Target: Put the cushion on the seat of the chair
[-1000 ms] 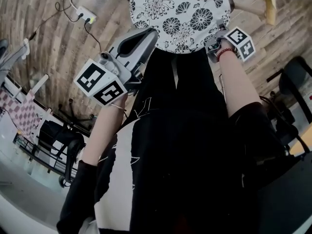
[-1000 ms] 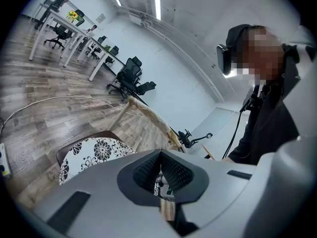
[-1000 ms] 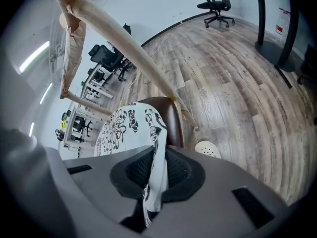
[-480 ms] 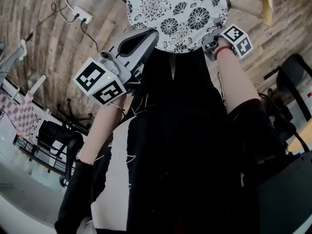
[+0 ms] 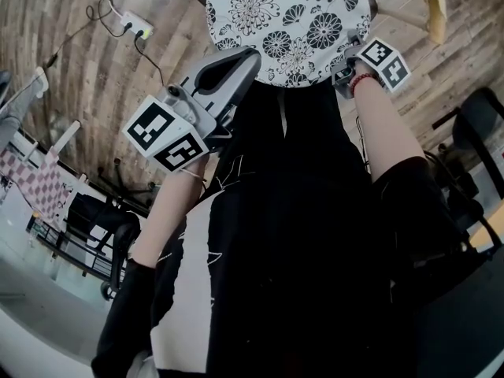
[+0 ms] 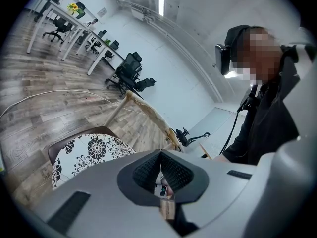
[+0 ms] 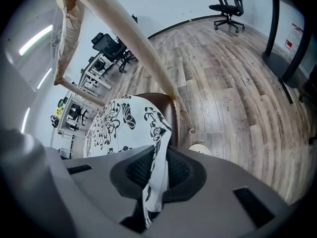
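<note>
A round white cushion (image 5: 287, 22) with a black flower print lies over the brown chair seat (image 6: 63, 144). In the head view it is at the top centre. My right gripper (image 5: 344, 60) is shut on the cushion's right edge. In the right gripper view a fold of the printed fabric (image 7: 157, 157) is pinched between the dark ribbed pads. My left gripper (image 5: 246, 57) hovers at the cushion's lower left edge. It is shut with nothing in it, and the cushion (image 6: 91, 150) lies off to the left of its jaws.
The chair's beige wrapped frame bars (image 7: 133, 43) rise beside the seat. A power strip with a cable (image 5: 134, 28) lies on the wooden floor. Office chairs (image 7: 228, 6) and desks (image 6: 64, 19) stand farther off. A black chair base (image 5: 480, 124) is at the right.
</note>
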The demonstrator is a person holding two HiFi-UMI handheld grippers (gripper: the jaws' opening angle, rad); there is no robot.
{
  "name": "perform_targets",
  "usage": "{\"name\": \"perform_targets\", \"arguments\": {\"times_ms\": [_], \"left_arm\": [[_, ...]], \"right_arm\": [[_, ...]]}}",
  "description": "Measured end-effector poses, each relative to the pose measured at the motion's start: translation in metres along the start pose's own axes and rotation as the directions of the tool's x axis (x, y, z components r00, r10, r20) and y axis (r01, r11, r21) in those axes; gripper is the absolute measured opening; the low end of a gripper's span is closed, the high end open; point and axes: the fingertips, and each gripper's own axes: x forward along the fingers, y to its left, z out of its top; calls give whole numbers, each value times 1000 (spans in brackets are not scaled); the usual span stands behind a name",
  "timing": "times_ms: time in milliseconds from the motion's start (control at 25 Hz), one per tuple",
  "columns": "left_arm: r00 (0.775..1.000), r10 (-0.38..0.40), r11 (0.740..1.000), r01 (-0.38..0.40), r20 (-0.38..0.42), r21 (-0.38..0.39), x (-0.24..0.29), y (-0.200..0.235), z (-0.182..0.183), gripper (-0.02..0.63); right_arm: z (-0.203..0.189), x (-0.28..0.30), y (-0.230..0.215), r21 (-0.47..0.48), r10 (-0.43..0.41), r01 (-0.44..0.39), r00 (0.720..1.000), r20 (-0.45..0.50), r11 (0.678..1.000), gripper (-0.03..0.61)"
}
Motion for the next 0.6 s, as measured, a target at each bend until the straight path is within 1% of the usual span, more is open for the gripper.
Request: {"name": "perform_targets", "arguments": {"times_ms": [80, 280, 520, 600], "left_arm": [[1000, 2, 1000, -2, 0, -2, 1, 1, -1, 11], [1000, 11, 1000, -11, 1, -4, 0, 2, -4, 11], [1000, 24, 1000, -24, 11, -12, -2, 3, -5, 11], [1000, 23, 1000, -23, 10, -13, -1, 2, -7, 11]], "right_arm": [[0, 3, 0, -16, 3, -3, 1000, -8, 1000, 28], [-1, 5, -1, -22, 14, -15, 1000, -15, 1000, 28], [-1, 6, 2, -90, 12, -15, 999, -31, 996, 28], [-2, 6, 1, -98, 14, -17, 999, -34, 995, 28]]}}
